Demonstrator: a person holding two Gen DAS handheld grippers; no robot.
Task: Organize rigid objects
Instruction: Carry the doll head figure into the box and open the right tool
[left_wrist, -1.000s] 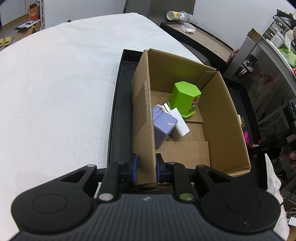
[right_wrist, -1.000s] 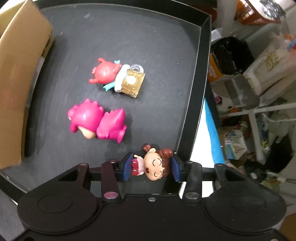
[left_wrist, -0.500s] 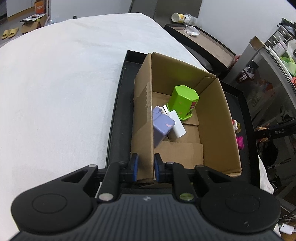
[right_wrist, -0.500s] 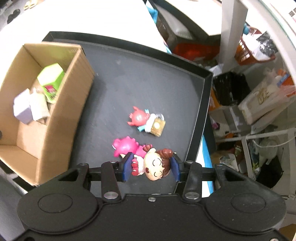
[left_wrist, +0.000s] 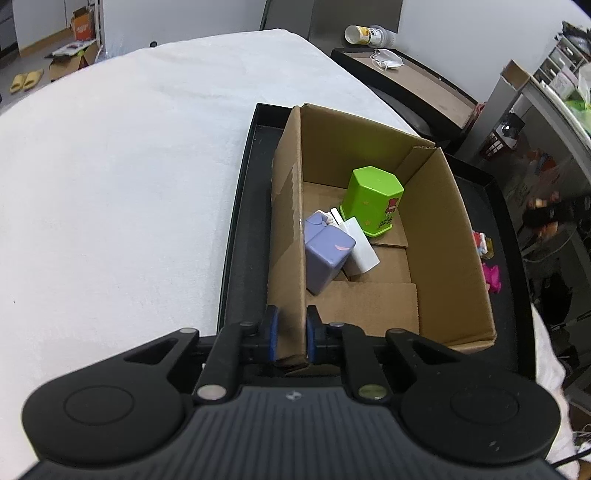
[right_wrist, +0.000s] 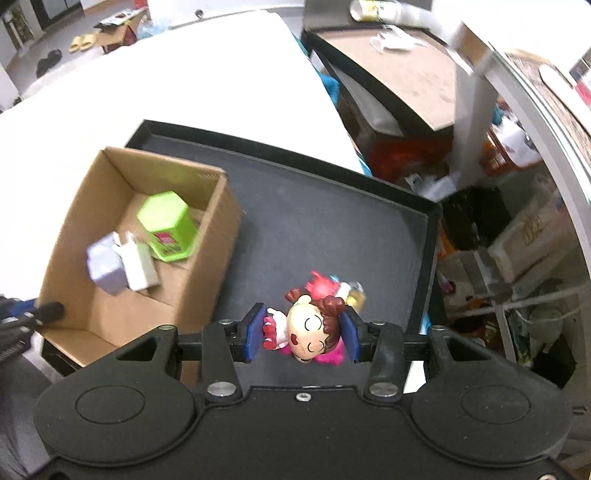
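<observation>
Girl figurine (right_wrist: 308, 334): clamped in right tool (right_wrist: 302, 335), above black tray (right_wrist: 314, 221), right of cardboard box (left_wrist: 448, 258). Left tool (left_wrist: 290, 338): closed on box's near-left wall. Box contents: green hexagonal container (left_wrist: 373, 201), lavender box (left_wrist: 325, 258).

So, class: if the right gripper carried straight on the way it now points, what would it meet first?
Probably the pink toy lying on the black tray, just beyond the held doll; depth is unclear.
</observation>
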